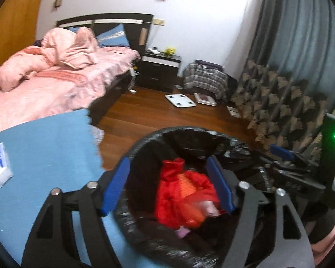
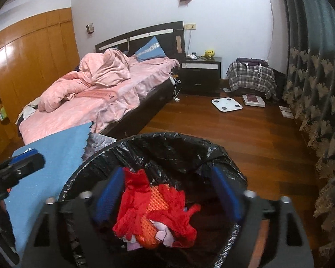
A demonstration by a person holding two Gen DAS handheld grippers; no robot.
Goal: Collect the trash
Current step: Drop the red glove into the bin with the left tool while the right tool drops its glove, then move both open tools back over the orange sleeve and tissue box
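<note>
Trash (image 2: 154,214), a red wad, lies inside the black-lined bin (image 2: 167,143) on the wood floor beside the blue cloth (image 1: 44,147). Both grippers, left (image 1: 167,187) and right (image 2: 167,196), hang over the bin, jaws spread, gripping nothing.

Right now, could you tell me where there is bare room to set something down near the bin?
The blue cloth surface is bare between the white tissue pack and the black-lined bin. The wooden floor lies open between bin and white scale. It is crowded by the patterned curtain, where boxes lie.
</note>
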